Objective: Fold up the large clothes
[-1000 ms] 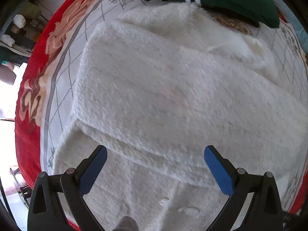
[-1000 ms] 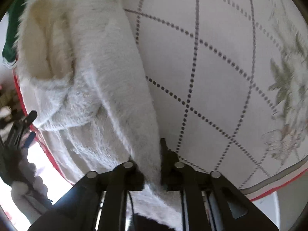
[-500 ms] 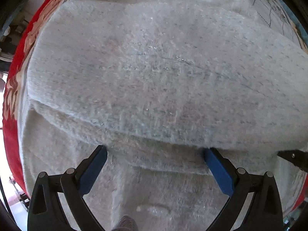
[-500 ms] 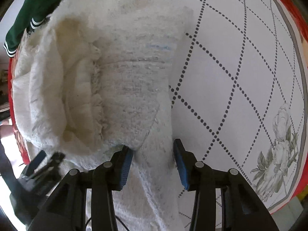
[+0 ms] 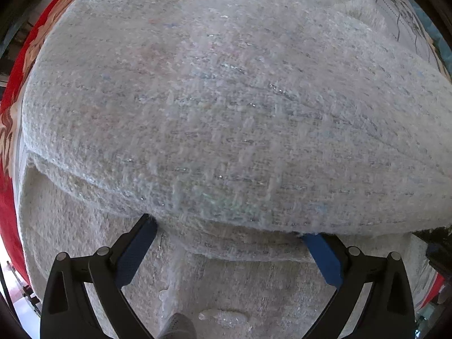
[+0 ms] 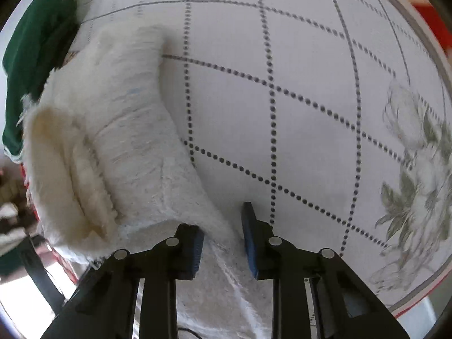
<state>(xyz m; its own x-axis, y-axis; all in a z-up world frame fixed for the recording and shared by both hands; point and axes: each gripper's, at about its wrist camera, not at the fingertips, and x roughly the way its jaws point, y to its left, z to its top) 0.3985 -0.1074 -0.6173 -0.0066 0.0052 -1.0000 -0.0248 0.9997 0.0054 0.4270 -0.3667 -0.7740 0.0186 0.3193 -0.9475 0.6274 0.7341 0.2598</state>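
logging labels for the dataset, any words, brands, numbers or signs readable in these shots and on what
None can be read in either view.
White garment: no tag, label or print shows.
Bedspread: only dotted grid lines and a grey flower print, no lettering.
Green garment: no text visible.
Left gripper and right gripper: no markings.

Right gripper (image 6: 223, 237), clamped on the fuzzy white knit garment (image 6: 118, 147) a second ago, now stands with blue pads parted, fabric loose between them. Left gripper (image 5: 228, 243) is closer in; its pad tips now sit under the near folded edge.
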